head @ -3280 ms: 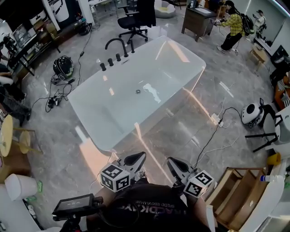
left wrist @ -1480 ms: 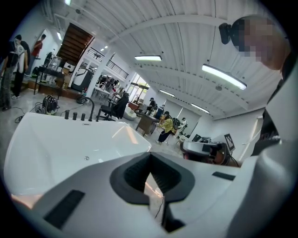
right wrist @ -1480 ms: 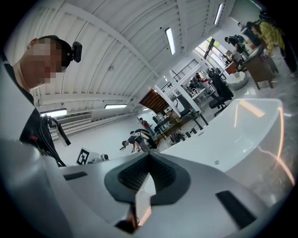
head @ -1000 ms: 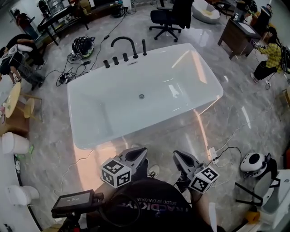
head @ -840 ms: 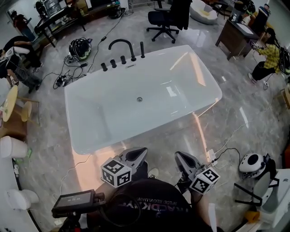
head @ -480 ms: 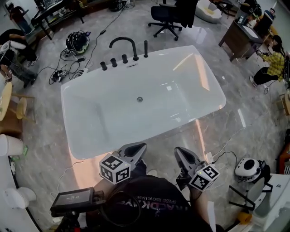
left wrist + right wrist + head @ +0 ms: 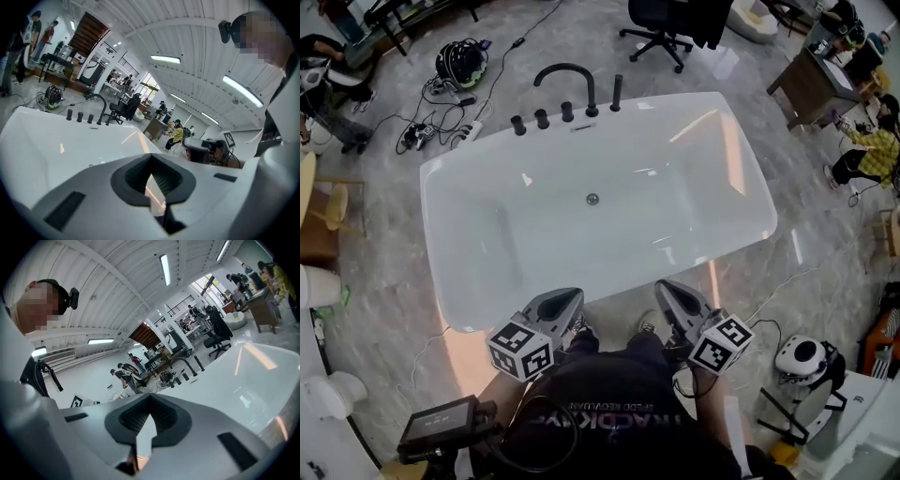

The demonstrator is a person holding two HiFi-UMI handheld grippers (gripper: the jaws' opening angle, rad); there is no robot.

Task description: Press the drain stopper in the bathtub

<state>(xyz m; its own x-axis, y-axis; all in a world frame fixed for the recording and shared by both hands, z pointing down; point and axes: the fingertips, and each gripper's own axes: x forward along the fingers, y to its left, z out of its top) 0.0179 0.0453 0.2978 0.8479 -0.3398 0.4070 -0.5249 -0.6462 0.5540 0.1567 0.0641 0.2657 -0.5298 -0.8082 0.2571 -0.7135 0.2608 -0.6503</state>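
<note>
Hovering left gripper, right gripper, fingers together, beside bathtub, drain stopper

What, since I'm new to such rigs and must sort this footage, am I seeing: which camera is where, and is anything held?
There is no robot: a person holds two hand tools. The head view looks down from their head at the left gripper and right gripper, held before a white bathtub. Its drain stopper sits in the middle of the tub floor, and a black faucet stands by the far rim. The other two views ride on the grippers and look along the jaws. Both are shut and hold nothing.
</note>
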